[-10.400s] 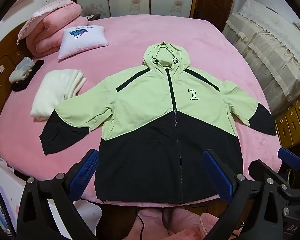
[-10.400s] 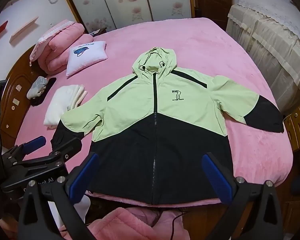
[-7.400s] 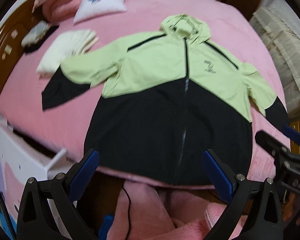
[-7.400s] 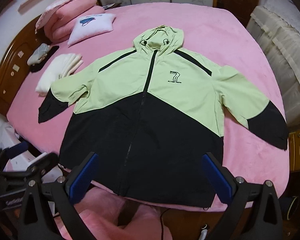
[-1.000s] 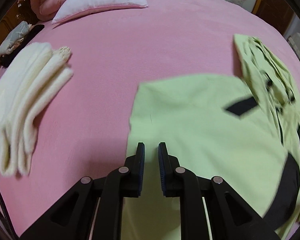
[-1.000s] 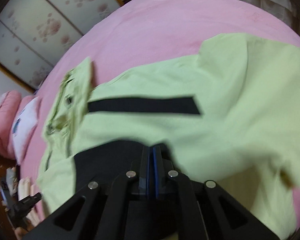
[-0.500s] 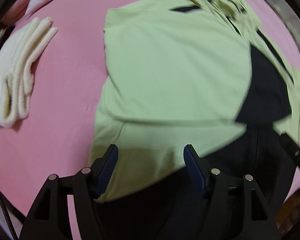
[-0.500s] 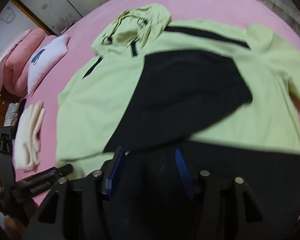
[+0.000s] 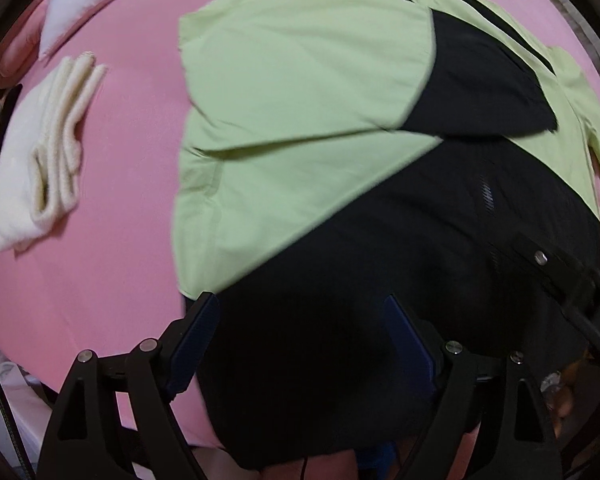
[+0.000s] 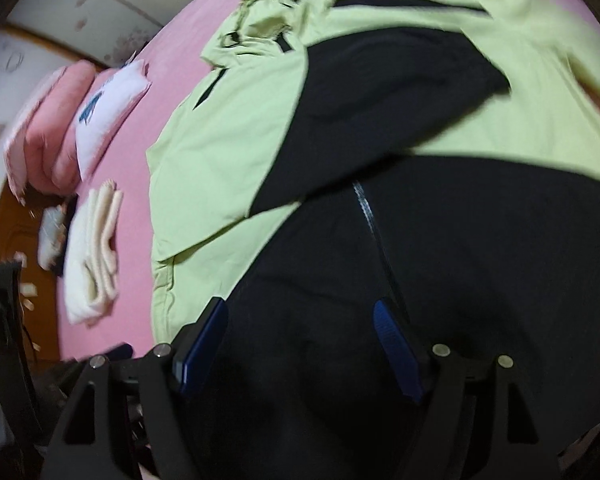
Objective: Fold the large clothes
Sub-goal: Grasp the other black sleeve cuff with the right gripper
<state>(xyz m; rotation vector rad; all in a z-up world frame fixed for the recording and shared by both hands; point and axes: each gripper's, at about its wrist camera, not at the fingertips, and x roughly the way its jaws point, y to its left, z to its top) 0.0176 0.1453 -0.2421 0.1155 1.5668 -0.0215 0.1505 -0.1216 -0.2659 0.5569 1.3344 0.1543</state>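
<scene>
Your pink plush bed (image 9: 112, 208) carries the jacket (image 9: 300, 92), thin lime-and-black shell fabric lying flat. Since a second ago its left sleeve (image 9: 476, 80) has been folded across the chest, so one side is done and the right sleeve is likely next. Your left gripper (image 9: 300, 344) and right gripper (image 10: 300, 344) have just been opening, and both jaws stand released and empty above the black hem.
</scene>
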